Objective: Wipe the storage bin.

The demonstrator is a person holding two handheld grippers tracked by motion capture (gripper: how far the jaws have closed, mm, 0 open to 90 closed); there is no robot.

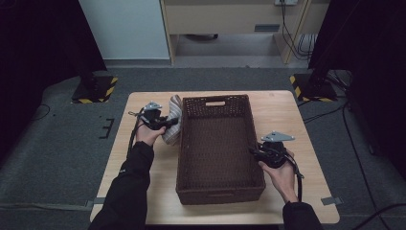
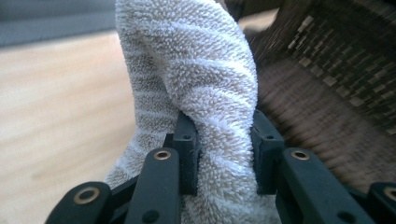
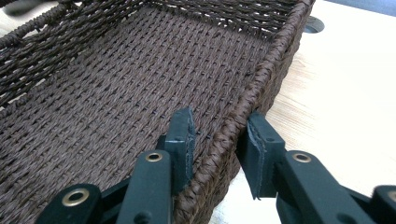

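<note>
The right gripper (image 3: 219, 135) pinches the basket's (image 1: 218, 194) rim on the counter (image 1: 287, 115). The left gripper (image 2: 224, 144) clamps a soft, light towel (image 2: 196, 70) mid-fold beside the basket; it looks likely to droop.

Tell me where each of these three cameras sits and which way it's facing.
High view: above the person's side, facing forward and down on the light wooden table; forearms, both hands, left gripper and right gripper show.
Left gripper view: rides that gripper, facing the beige striped terry towel clamped between its jaws.
Right gripper view: rides that gripper, jaws straddling the dark brown woven basket wall.
All three share the basket.
</note>
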